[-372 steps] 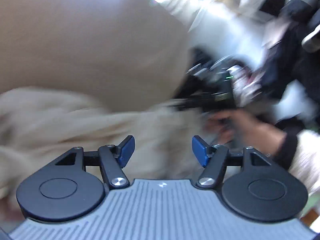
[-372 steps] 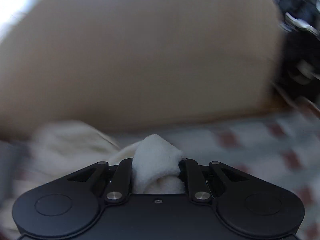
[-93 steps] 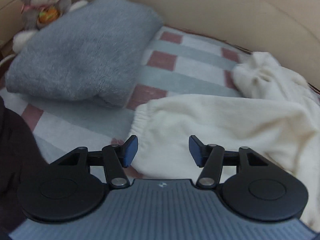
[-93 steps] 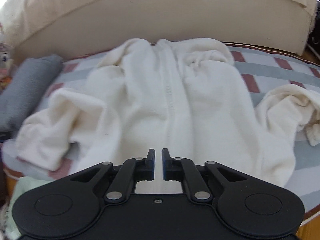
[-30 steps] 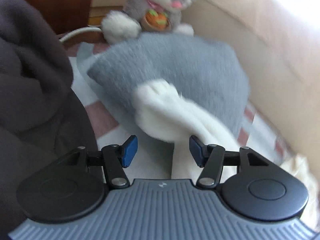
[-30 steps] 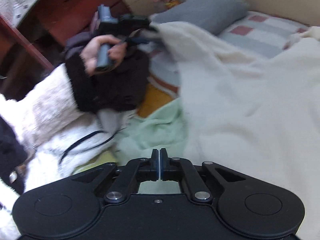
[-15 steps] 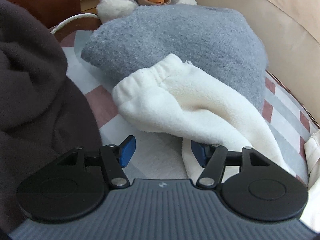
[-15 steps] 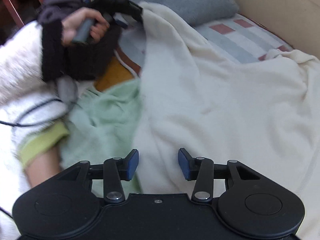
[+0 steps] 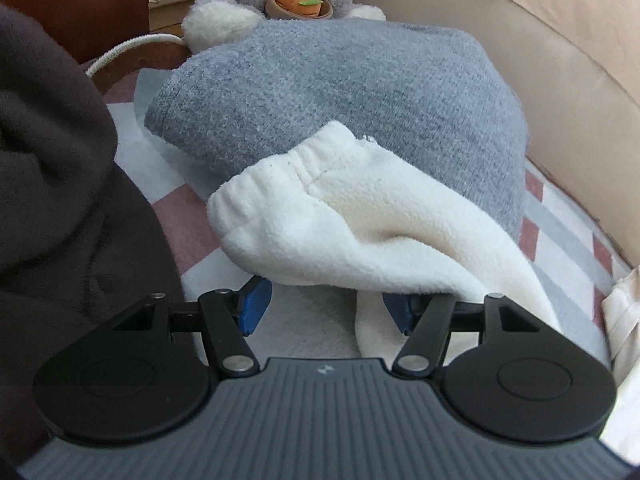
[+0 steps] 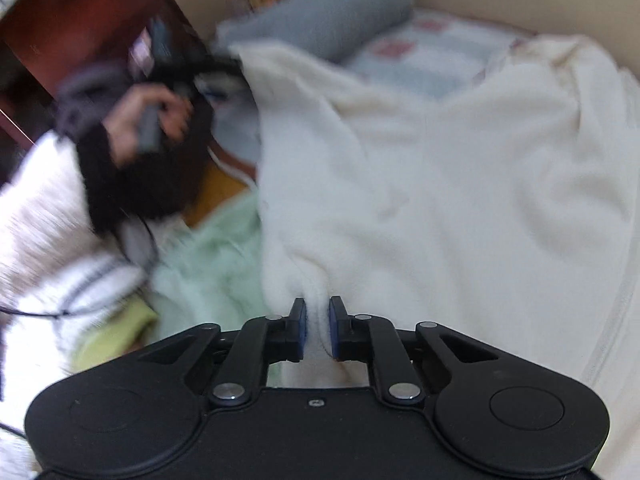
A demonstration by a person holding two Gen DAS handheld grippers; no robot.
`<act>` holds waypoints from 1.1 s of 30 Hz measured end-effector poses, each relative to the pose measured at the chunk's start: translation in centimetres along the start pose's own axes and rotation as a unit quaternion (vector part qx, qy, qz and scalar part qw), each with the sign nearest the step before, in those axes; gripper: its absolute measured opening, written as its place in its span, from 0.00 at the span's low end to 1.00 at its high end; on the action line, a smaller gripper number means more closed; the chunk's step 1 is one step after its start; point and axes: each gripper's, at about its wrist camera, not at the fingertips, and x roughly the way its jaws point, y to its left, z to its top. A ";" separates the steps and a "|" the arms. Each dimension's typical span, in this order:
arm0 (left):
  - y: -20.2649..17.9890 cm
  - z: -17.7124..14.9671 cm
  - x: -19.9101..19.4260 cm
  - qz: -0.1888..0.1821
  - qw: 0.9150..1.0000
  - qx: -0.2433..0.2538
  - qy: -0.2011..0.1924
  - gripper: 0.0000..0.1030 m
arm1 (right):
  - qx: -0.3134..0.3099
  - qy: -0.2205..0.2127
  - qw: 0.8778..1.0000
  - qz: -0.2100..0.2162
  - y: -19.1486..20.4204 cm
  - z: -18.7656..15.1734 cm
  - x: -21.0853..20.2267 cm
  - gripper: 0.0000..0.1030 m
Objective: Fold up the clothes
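Cream fleece jacket (image 10: 440, 184), spread on bed: my right tool (image 10: 318, 330) clenched on its hem for folding; my left tool (image 9: 326, 308) released below sleeve cuff (image 9: 288, 184)

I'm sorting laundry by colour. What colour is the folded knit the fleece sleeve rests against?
Grey; the folded knit shows best in the left wrist view, behind the cream sleeve.

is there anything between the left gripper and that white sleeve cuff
Nothing visible. The left gripper is open, and the cream sleeve cuff lies just ahead of its fingers, resting against the grey folded knit. The right gripper is already shut on the cream fleece jacket.
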 end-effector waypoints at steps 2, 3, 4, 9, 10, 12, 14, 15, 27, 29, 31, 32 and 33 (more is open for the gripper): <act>0.2 0.1 0.1 -0.010 1.000 -0.010 0.001 0.59 | -0.003 -0.012 1.000 0.009 0.0 0.2 -1.4 0.14; 0.3 0.1 0.1 -0.012 1.000 -0.011 0.000 0.59 | 0.002 -0.012 1.000 0.010 -0.3 0.1 -1.6 0.14; 0.3 0.1 0.0 -0.012 1.000 -0.009 -0.002 0.59 | 0.016 -0.009 1.000 0.015 -0.6 -0.1 -1.6 0.14; 0.8 0.2 -0.4 -0.019 1.000 -0.014 -0.009 0.59 | 0.056 -0.079 0.993 0.069 -1.2 0.6 -3.8 0.13; 1.0 0.3 -0.5 -0.022 0.999 -0.021 -0.009 0.59 | 0.058 -0.081 0.992 0.082 -1.5 0.7 -3.7 0.09; 1.3 0.3 -0.5 -0.028 0.999 -0.032 -0.006 0.59 | 0.063 -0.084 0.989 0.108 -2.0 0.9 -3.5 0.03; 1.4 0.2 -0.6 -0.029 0.999 -0.034 -0.005 0.59 | 0.022 -0.032 0.998 0.039 -1.1 1.0 -1.9 0.03; 1.3 0.1 -0.7 -0.028 0.999 -0.032 -0.003 0.59 | -0.003 -0.018 1.000 0.019 -0.4 0.9 -1.4 0.03; -1.8 -4.7 -6.1 -0.113 0.989 -0.005 0.093 0.57 | -0.187 0.129 0.969 -0.100 3.7 0.1 0.2 0.34; -3.8 -6.3 -7.0 -0.135 0.985 0.029 0.108 0.57 | -0.155 0.144 0.972 -0.102 2.6 0.1 -0.5 0.34; -5.9 -8.0 -7.9 -0.160 0.978 0.064 0.121 0.57 | -0.112 0.158 0.976 -0.094 1.3 -0.2 -1.3 0.41; -7.1 -9.0 -8.3 -0.175 0.973 0.083 0.128 0.57 | -0.090 0.160 0.980 -0.084 0.8 -0.5 -1.6 0.42; -8.3 -10.0 -8.8 -0.190 0.967 0.102 0.136 0.58 | -0.068 0.161 0.982 -0.073 0.3 -0.8 -1.8 0.46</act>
